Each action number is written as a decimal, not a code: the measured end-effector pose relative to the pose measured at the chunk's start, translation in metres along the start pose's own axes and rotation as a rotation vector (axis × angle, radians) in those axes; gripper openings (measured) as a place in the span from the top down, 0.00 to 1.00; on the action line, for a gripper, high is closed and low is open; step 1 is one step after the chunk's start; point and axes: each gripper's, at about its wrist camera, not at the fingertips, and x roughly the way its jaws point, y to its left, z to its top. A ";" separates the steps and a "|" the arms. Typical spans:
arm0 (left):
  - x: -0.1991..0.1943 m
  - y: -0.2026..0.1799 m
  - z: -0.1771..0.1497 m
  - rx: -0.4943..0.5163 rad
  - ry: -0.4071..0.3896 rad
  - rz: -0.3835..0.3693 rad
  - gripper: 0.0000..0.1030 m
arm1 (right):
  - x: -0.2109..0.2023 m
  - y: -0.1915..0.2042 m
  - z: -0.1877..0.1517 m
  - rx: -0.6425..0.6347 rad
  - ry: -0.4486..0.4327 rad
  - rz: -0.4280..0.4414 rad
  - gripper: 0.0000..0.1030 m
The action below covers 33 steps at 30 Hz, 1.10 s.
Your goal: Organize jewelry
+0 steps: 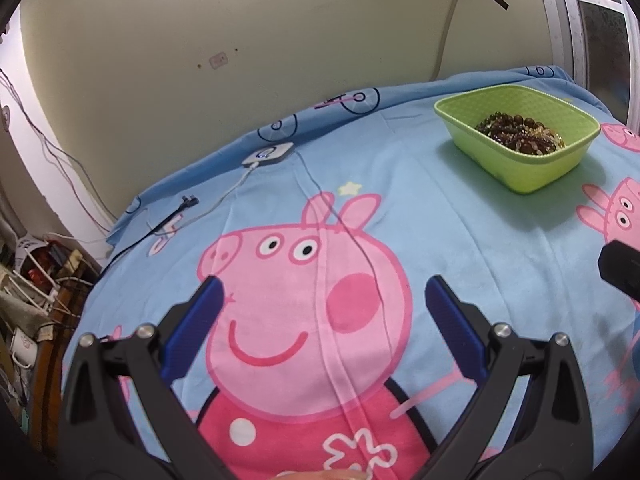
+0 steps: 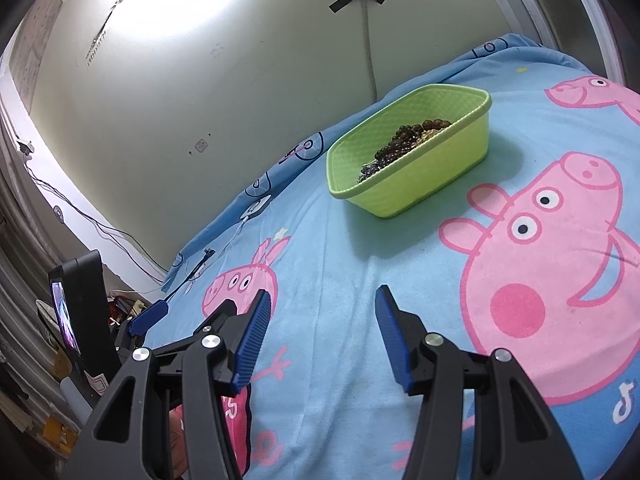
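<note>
Both grippers were seen spread wide, nothing held: left gripper (image 1: 322, 312), right gripper (image 2: 322, 330). Beaded jewelry (image 2: 404, 142) was piled in the green basket (image 2: 440, 172), ahead of the right gripper, up-right of the left; right judged nearer.

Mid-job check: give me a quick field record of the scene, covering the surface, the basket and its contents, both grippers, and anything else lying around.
surface: blue cartoon-pig blanket
basket: green basket, upright, near the wall
contents: dark bead jewelry piled inside
left gripper: jaws open, empty, over the blanket
right gripper: jaws open, empty, short of the basket
other: white charger pad with cable, near the far edge
</note>
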 end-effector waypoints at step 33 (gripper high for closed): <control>0.002 0.006 -0.001 0.019 -0.018 0.078 0.06 | 0.000 -0.004 -0.007 0.047 -0.008 0.005 0.60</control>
